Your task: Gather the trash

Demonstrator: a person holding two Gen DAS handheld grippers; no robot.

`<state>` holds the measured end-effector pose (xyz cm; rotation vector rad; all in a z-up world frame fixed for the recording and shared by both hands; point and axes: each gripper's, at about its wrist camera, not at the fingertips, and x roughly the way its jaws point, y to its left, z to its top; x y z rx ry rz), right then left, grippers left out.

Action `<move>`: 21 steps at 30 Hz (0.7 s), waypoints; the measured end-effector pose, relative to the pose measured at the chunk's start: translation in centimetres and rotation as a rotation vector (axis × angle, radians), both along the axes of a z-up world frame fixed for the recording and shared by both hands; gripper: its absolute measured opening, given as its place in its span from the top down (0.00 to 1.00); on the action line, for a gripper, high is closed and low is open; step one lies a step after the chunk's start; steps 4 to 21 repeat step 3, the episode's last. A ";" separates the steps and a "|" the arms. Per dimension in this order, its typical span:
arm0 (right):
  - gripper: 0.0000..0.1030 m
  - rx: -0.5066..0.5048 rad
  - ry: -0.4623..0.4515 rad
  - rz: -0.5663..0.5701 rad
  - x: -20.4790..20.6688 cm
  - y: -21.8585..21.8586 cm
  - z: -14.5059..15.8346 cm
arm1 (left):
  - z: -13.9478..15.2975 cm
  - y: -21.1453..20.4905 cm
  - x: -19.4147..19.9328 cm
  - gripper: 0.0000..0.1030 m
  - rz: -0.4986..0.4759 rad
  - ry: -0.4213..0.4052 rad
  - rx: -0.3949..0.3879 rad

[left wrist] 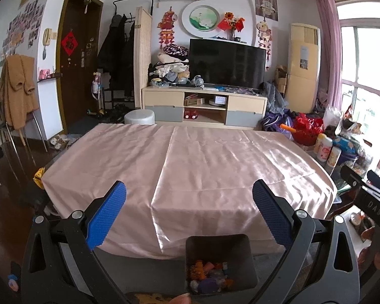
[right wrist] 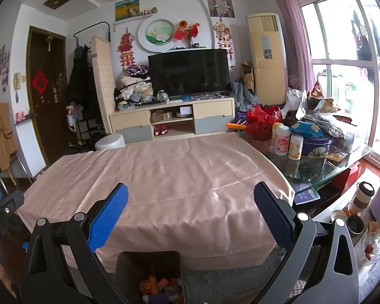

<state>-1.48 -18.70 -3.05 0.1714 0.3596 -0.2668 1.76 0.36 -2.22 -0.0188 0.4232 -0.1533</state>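
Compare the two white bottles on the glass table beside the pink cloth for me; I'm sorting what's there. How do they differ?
The taller bottle stands nearer the TV side and carries a pink-red label; the shorter bottle stands nearer the camera with a yellow-orange label. The taller one also looks wider. Both are white, upright and capped, side by side on the glass table.

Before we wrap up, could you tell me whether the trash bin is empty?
Not empty: the dark bin stands upright below the table edge with colourful scraps lying inside.
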 end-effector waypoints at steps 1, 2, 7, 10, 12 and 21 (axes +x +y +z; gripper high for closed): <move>0.03 0.000 0.000 -0.001 -0.1 0.0 0.0 | 0.0 0.0 0.0 0.08 -0.001 0.001 -0.002; 0.03 0.001 0.000 -0.001 -0.1 -0.1 0.0 | 0.1 0.0 0.0 0.08 0.002 0.003 0.000; 0.03 0.001 0.000 0.000 -0.1 -0.1 0.0 | 0.1 -0.1 0.1 0.08 0.005 0.004 0.002; 0.03 0.001 0.000 0.000 -0.1 -0.1 0.0 | 0.1 -0.1 0.1 0.08 0.005 0.004 0.002; 0.03 0.001 0.000 0.000 -0.1 -0.1 0.0 | 0.1 -0.1 0.1 0.08 0.005 0.004 0.002; 0.03 0.001 0.000 0.000 -0.1 -0.1 0.0 | 0.1 -0.1 0.1 0.08 0.005 0.004 0.002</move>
